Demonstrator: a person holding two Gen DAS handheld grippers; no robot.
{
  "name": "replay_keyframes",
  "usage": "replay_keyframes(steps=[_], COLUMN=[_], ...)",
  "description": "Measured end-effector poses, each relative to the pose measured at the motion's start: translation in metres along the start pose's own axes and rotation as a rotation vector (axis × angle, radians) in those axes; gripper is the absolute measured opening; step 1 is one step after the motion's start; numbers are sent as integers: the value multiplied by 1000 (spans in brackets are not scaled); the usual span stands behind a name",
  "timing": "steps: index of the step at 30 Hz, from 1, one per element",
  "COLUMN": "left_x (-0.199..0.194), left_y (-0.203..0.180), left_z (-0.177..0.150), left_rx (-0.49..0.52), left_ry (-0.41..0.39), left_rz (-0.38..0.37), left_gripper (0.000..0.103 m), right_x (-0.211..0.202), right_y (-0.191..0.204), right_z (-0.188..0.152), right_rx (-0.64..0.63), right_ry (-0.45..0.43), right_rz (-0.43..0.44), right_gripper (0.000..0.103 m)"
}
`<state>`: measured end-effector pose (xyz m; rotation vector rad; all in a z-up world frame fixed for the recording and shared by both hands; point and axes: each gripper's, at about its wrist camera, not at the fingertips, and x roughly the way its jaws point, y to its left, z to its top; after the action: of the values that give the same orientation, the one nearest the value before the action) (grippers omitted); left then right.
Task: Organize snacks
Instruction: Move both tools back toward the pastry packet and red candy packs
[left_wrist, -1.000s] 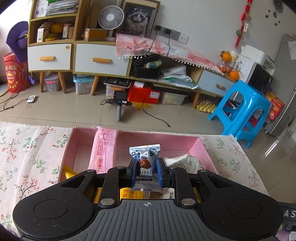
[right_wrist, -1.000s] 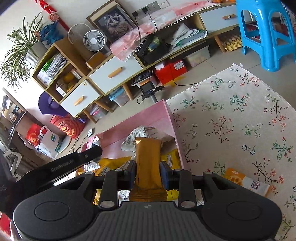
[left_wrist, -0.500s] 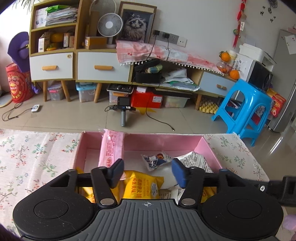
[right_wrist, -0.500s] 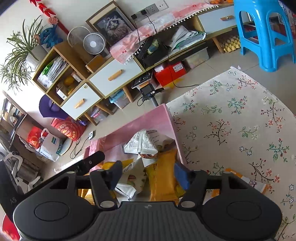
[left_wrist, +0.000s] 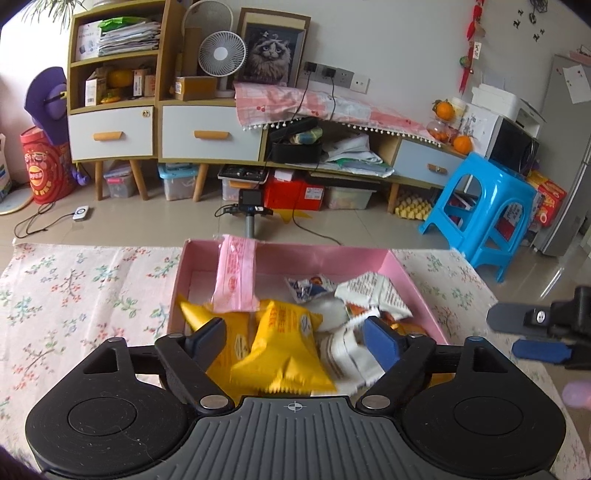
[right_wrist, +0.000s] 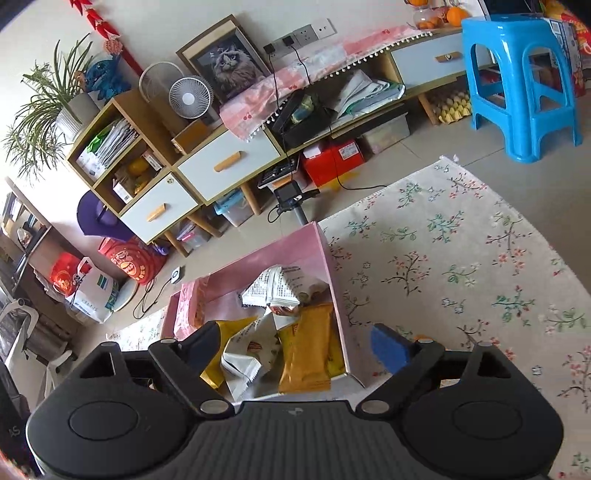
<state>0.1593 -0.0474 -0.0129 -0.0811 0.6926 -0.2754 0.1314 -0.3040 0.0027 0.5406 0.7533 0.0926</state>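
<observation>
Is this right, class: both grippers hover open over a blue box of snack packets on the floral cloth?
Not quite: the box is pink, not blue, as the left wrist view shows. The rest holds: left gripper and right gripper are opening, empty, above the snack packets.

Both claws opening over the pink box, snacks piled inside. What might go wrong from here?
1. The pink packet leans on the pink box far wall, top above the rim; it may tip out.
2. The opening left claw sits low over the yellow bag; a finger may snag it.
3. The two claws are close; they may collide.
</observation>
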Motion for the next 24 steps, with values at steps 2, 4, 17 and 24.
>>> replay_keyframes(steps=[2,4,17,24], left_x=[-8,-17,-59,-67], left_y=[0,0,28,53], left_z=[-5,-11,-36,-53], left_rx=[6,19,32,18], left_ry=[7,13,45,48], left_rz=[3,9,34,43], left_gripper=[87,88,98,98], right_x=[-5,-10,-26,-26], right_y=[0,0,11,13], right_z=[-2,-5,-32,-47], right_rx=[-14,-29,-146,-200], right_ry=[-4,-5,15,15], right_rz=[-3,-4,2,-27], right_gripper=[82,82,90,92])
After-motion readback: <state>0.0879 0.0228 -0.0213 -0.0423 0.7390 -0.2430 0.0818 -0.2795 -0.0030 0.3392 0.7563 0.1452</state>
